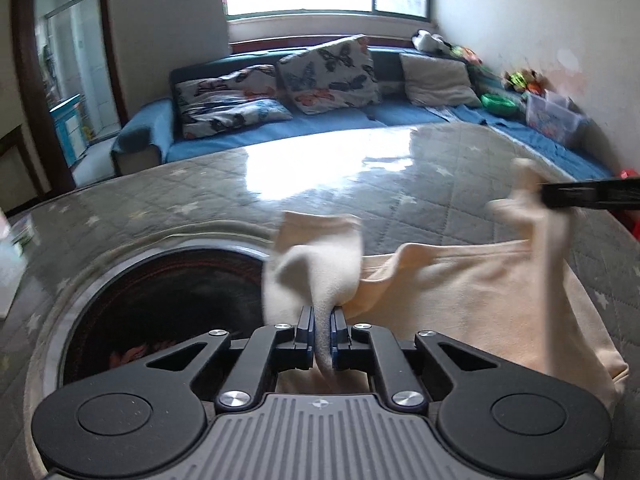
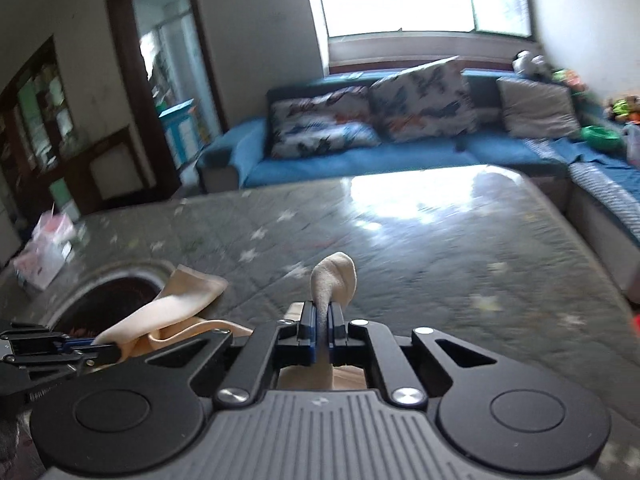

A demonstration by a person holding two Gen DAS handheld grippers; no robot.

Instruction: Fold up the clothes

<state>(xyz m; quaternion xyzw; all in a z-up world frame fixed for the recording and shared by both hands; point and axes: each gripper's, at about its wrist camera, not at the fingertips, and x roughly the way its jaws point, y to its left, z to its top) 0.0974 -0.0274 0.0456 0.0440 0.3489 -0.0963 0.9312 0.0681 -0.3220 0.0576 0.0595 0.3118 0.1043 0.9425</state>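
A cream garment (image 1: 472, 296) hangs stretched between both grippers above a grey quilted table (image 1: 224, 196). My left gripper (image 1: 322, 320) is shut on one bunched edge of it, and a flap of cloth sticks up past the fingertips. My right gripper (image 2: 322, 312) is shut on another pinch of the cream garment (image 2: 334, 280). In the left wrist view the right gripper (image 1: 548, 196) comes in from the right, holding up a corner of the cloth. In the right wrist view the left gripper (image 2: 108, 350) shows at lower left with cloth in it.
A round dark opening (image 1: 168, 304) is set in the table at the near left. A blue sofa (image 1: 304, 124) with butterfly cushions (image 1: 328, 74) runs behind the table under a bright window. Toys and a clear box (image 1: 552, 114) lie at the right. A pink-and-white packet (image 2: 44, 248) sits on the table's left edge.
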